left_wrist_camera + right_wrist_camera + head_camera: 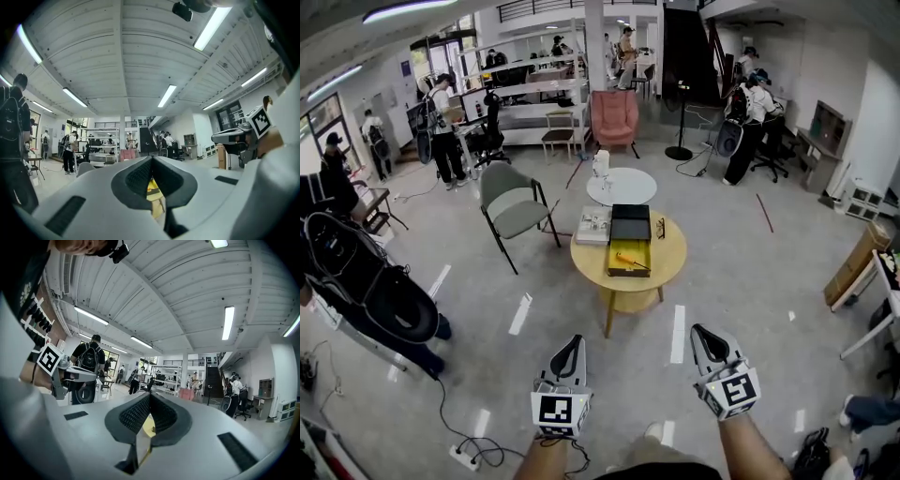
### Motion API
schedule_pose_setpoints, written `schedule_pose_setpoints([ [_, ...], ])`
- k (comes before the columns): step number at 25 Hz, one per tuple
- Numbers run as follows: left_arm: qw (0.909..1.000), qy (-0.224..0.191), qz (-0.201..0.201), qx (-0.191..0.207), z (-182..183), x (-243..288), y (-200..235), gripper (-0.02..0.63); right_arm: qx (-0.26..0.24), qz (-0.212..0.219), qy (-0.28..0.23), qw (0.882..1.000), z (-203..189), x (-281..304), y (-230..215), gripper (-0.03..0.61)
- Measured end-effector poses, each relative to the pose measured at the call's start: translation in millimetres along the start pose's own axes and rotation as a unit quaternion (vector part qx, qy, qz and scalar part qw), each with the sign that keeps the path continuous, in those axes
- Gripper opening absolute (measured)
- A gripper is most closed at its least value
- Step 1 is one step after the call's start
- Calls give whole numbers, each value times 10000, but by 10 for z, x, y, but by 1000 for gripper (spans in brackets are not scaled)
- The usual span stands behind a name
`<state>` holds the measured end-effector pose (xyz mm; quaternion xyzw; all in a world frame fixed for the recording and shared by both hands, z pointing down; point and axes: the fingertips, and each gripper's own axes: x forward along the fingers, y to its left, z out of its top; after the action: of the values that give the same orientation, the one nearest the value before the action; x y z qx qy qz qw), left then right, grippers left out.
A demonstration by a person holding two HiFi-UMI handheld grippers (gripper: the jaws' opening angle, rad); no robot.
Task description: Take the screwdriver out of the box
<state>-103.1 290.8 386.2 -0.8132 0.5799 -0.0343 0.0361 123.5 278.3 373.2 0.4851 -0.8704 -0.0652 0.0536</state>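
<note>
Though head view shows screwdriver (631,260) in box (619,270) | gripper views: jaws together

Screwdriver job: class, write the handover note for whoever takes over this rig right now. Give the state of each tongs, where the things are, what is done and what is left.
Left tongs: shut, empty, held level, well short of the table.
Right tongs: shut, empty, held level as well.
Screwdriver: lies inside the open yellow box on the round wooden table ahead.
Done: the box is open, nothing more.
Left: step up to the table, open one tongs, grip the screwdriver and lift it out of the box.
</note>
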Motion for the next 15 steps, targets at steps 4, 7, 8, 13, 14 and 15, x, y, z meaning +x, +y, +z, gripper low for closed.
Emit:
schedule_pose_setpoints([
  [4,9996,101,-105,-238,-92,186,19,13,65,35,119,9999,-89,83,-118,15],
  [7,9992,115,-245,-297,-201,317,-4,14,84,127,213,9997,-202,178,-138,15],
  [8,9989,112,-253,-371,-226,367,14,14,91,164,243,9995,-227,222,-141,15],
  [13,9985,190,-14,-516,-191,583,98,14,122,303,199,9993,-141,378,-240,15],
  [14,9985,196,26,-514,-174,623,111,14,143,347,207,9991,-127,409,-253,15],
  [15,9986,186,28,-491,-159,663,110,12,144,383,203,9990,-122,442,-267,15],
])
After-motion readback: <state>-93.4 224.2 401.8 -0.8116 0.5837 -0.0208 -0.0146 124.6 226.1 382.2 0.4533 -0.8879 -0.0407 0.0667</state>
